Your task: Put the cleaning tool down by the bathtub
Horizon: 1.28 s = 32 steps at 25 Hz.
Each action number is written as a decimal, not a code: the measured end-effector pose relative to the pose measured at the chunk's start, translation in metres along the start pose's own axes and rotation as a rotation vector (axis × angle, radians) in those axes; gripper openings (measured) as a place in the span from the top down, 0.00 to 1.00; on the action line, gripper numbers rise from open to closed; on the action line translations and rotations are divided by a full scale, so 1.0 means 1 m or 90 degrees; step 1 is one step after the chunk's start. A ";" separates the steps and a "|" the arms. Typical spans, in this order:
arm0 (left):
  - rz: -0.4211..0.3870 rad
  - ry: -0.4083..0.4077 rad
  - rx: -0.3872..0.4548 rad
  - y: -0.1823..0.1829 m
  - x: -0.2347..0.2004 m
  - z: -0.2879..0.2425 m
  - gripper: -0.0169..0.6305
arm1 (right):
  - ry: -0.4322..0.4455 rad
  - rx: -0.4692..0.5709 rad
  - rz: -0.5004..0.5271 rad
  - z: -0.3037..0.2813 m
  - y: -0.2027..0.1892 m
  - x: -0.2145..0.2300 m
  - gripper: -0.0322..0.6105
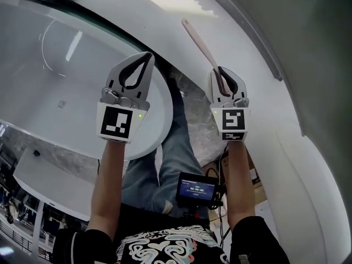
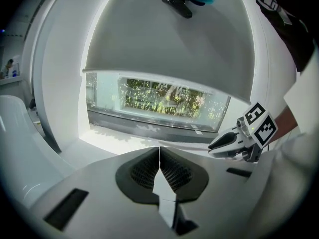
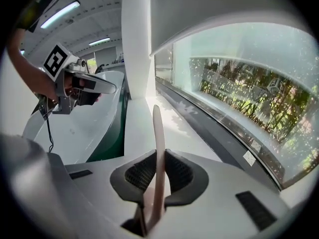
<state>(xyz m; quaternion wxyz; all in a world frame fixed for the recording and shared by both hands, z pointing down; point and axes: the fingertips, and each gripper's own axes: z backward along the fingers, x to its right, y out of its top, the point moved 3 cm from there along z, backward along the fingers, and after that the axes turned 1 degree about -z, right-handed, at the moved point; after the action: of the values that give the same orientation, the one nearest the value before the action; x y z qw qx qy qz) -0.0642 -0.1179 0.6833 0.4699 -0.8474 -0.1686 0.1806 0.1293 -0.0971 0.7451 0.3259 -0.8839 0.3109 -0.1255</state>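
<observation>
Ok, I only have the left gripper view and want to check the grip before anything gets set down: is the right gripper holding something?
Observer: Yes. The right gripper is shut on a thin, flat pinkish-beige handle, which sticks out forward past the jaw tips.
Operator: Is it over the tub or beside it?
Observer: Beside it. In the head view the handle reaches out over the white ledge to the right of the white bathtub. I cannot tell whether it touches the ledge.
Operator: Can you see the working end?
Observer: No. Only the handle shows; no view shows a brush or pad.
</observation>
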 end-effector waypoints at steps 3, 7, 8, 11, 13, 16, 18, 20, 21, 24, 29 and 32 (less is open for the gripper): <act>-0.001 -0.006 -0.006 -0.009 0.003 -0.003 0.95 | -0.007 -0.010 0.003 -0.011 -0.012 0.001 0.84; 0.005 -0.008 -0.020 -0.020 0.006 -0.004 0.95 | -0.011 -0.024 0.008 -0.023 -0.023 0.004 0.84; 0.007 -0.007 -0.024 -0.023 0.006 -0.004 0.95 | -0.009 -0.026 0.011 -0.026 -0.025 0.005 0.84; 0.002 -0.009 -0.037 -0.031 0.007 -0.008 0.95 | -0.002 -0.034 0.022 -0.031 -0.033 0.006 0.84; 0.003 -0.010 -0.042 -0.034 0.007 -0.011 0.95 | -0.002 -0.040 0.035 -0.033 -0.037 0.007 0.84; 0.007 -0.006 -0.043 -0.035 0.006 -0.015 0.95 | -0.011 -0.046 0.060 -0.040 -0.040 0.012 0.84; 0.004 -0.009 -0.045 -0.036 0.008 -0.017 0.95 | -0.024 -0.051 0.079 -0.043 -0.040 0.016 0.84; 0.004 -0.011 -0.047 -0.037 0.010 -0.018 0.95 | -0.038 -0.059 0.107 -0.046 -0.042 0.019 0.84; 0.005 -0.011 -0.047 -0.037 0.010 -0.018 0.95 | -0.043 -0.064 0.123 -0.048 -0.044 0.019 0.84; 0.005 -0.009 -0.044 -0.037 0.010 -0.018 0.95 | -0.048 -0.079 0.165 -0.053 -0.049 0.018 0.84; 0.002 -0.007 -0.046 -0.039 0.011 -0.016 0.95 | -0.061 -0.097 0.251 -0.056 -0.053 0.009 0.84; 0.004 -0.012 -0.052 -0.042 0.011 -0.017 0.95 | -0.077 -0.105 0.282 -0.056 -0.054 0.007 0.84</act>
<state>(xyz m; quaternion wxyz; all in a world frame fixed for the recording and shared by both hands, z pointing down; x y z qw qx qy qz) -0.0517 -0.1038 0.7263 0.4326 -0.8648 -0.1776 0.1825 0.1358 -0.0972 0.8232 0.2899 -0.8236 0.4866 0.0281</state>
